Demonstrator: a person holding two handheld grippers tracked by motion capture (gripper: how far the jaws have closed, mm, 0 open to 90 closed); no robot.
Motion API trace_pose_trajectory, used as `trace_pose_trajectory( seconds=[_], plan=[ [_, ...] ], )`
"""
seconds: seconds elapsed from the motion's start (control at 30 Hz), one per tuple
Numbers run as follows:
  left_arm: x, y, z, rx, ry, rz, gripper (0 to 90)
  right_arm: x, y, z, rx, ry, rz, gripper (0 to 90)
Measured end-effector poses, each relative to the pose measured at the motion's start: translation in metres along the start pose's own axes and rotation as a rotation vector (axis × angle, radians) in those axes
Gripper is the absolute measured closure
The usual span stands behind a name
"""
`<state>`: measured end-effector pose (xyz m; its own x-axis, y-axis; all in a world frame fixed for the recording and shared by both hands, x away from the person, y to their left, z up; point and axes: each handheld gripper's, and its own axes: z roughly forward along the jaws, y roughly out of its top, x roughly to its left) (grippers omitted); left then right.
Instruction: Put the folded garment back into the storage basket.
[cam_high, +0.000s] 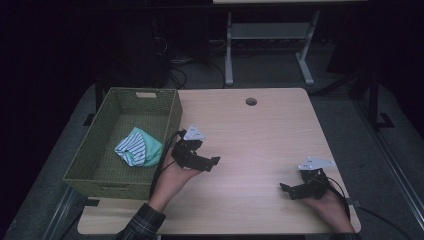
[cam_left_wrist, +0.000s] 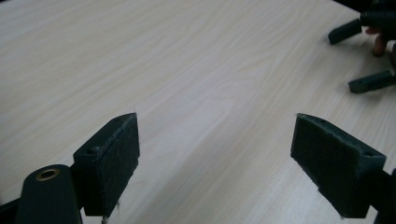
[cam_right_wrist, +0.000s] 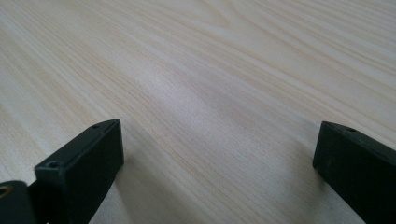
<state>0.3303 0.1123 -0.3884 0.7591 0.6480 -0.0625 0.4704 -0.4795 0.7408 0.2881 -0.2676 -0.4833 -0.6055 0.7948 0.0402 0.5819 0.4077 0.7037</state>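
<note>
Well — left gripper (cam_high: 212, 161) sat wide open, empty, just right of the basket (cam_high: 172, 120); striped cloth (cam_high: 137, 146) lay inside, to its left. Right gripper (cam_high: 287, 191) — also open w/ nothing — was well apart.

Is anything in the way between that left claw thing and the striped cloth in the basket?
Yes: the basket's near wall. The left gripper sits open on the table just outside it, and the cloth lies inside, so the gripper must lift over.
</note>
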Motion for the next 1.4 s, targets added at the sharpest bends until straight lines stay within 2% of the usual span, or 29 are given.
trace_pose_trajectory(
  seconds=[0.13,0.27,0.4,0.5,0.7,0.73,0.97,1.1,1.23,1.4],
  plan=[
    [-0.005,-0.010,0.013,0.017,-0.007,0.015,15.1,0.000,0.000,0.000,-0.002,0.001,-0.005,1.5],
    [-0.005,-0.019,0.024,0.024,0.011,0.010,15.0,0.000,0.000,0.000,-0.003,0.001,-0.005,1.5],
    [-0.002,-0.026,0.030,0.042,0.021,0.024,14.7,0.000,0.000,0.000,-0.002,0.002,-0.005,1.5],
    [-0.001,-0.031,0.033,0.045,0.022,0.018,14.5,0.000,0.000,0.000,0.000,0.003,-0.007,1.5],
    [0.002,-0.041,0.045,0.090,0.032,0.026,13.9,0.000,0.000,0.000,0.001,0.006,-0.008,1.5],
    [0.001,-0.044,0.047,0.097,0.029,0.016,13.9,0.000,0.000,0.000,0.001,0.006,-0.008,1.5],
    [-0.001,-0.052,0.060,0.157,0.044,0.049,13.9,0.000,0.000,0.000,0.002,0.008,-0.008,1.5],
    [-0.004,-0.054,0.062,0.134,0.045,0.057,12.8,0.000,0.000,0.000,0.001,0.008,-0.011,1.5],
    [-0.005,-0.061,0.062,0.077,0.033,0.058,12.4,0.000,0.000,0.000,0.002,0.009,-0.010,1.5],
    [-0.004,-0.063,0.063,0.053,0.027,0.063,12.3,0.000,0.000,0.000,0.002,0.009,-0.011,1.5]
  ],
)
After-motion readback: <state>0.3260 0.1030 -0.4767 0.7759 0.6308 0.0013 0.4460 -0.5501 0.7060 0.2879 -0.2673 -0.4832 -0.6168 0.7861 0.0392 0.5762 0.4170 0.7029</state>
